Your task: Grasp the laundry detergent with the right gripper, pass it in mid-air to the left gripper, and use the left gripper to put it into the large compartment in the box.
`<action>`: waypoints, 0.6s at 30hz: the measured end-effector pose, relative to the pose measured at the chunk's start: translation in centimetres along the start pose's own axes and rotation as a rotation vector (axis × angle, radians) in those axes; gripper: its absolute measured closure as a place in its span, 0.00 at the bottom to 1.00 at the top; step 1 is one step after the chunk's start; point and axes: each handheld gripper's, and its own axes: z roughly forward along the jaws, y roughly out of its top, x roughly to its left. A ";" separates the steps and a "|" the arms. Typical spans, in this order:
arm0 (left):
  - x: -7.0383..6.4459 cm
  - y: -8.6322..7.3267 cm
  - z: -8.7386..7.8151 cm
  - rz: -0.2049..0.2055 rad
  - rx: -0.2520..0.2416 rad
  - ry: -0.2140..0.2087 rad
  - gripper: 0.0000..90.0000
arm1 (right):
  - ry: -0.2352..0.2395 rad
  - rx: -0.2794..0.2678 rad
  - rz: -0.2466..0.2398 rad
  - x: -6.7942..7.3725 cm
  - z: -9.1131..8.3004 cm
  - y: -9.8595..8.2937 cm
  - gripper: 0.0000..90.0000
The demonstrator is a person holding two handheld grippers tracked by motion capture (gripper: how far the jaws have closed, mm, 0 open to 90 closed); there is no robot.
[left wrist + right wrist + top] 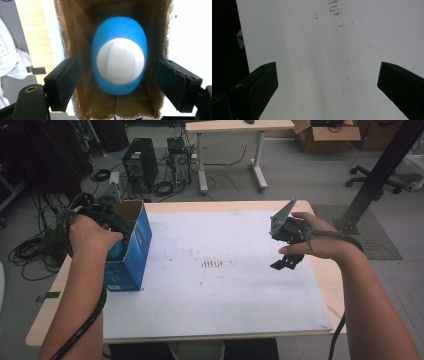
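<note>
Left gripper [116,82] poised at the mouth of the blue box [135,245], jaws spread wide.

Straight ahead along the jaws, deep inside the cardboard walls: a blue egg-shaped object [119,55] with a white face, long axis running away into the box, untouched. Nothing else visible inside. Far nearer to the left hand [90,236] than to the right gripper [286,251], held spread and empty over the white tabletop [220,290].

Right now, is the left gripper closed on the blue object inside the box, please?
No, the left gripper is open, its jaws apart outside the box around the blue object.
</note>
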 end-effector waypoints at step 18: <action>-2.4 -0.7 -3.4 0.112 -0.061 0.011 0.08 | -0.006 -0.007 -0.003 0.2 -0.4 0.2 0.03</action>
